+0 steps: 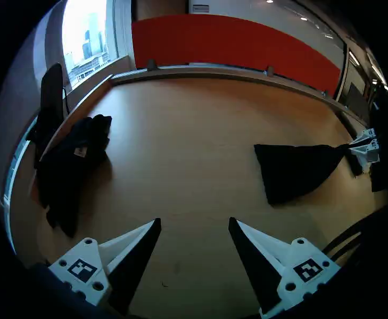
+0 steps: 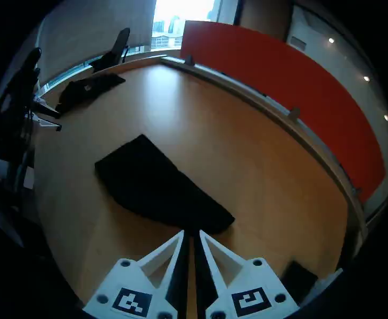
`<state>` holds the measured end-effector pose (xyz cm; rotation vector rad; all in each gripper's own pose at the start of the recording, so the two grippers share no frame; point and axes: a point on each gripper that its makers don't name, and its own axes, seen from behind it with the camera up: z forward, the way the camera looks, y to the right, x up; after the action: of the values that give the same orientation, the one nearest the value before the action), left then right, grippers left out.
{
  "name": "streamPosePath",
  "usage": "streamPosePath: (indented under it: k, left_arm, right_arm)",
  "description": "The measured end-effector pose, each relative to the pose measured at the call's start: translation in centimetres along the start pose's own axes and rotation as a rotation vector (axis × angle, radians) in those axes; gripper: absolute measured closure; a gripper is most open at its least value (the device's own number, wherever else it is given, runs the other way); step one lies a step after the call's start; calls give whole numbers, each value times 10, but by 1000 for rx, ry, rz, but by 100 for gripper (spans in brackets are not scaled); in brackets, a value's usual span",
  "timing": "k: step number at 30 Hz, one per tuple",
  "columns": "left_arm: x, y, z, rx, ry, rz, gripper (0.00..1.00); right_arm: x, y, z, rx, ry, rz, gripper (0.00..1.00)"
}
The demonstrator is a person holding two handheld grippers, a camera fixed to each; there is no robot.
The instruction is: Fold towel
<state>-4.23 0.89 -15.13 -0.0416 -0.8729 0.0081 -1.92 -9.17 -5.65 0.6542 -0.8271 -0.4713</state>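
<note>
A black towel lies bunched on the wooden table, to the right of my left gripper. The left gripper hovers over bare wood with its fingers wide apart and nothing between them. Farther right, the right gripper pinches the towel's pulled-out corner. In the right gripper view the towel spreads out ahead as a rough triangle. Its near corner runs in between the nearly closed fingers of my right gripper. The left gripper shows small at the far left.
A pile of dark cloth lies at the table's left edge, also seen as the pile in the right gripper view. A red partition runs along the far edge. A dark chair stands by the window.
</note>
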Motion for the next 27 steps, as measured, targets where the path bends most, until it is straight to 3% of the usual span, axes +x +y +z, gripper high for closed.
streamPosePath:
  k: [12,27]
  left_arm:
    - [0,2,-2,-2,4,0,6]
    - [-2,1,-6,-3,9,-8,6]
  right_arm:
    - [18,8,-22,-22,36,-50,95]
    - [42,-14,-9,21,60,-104,95]
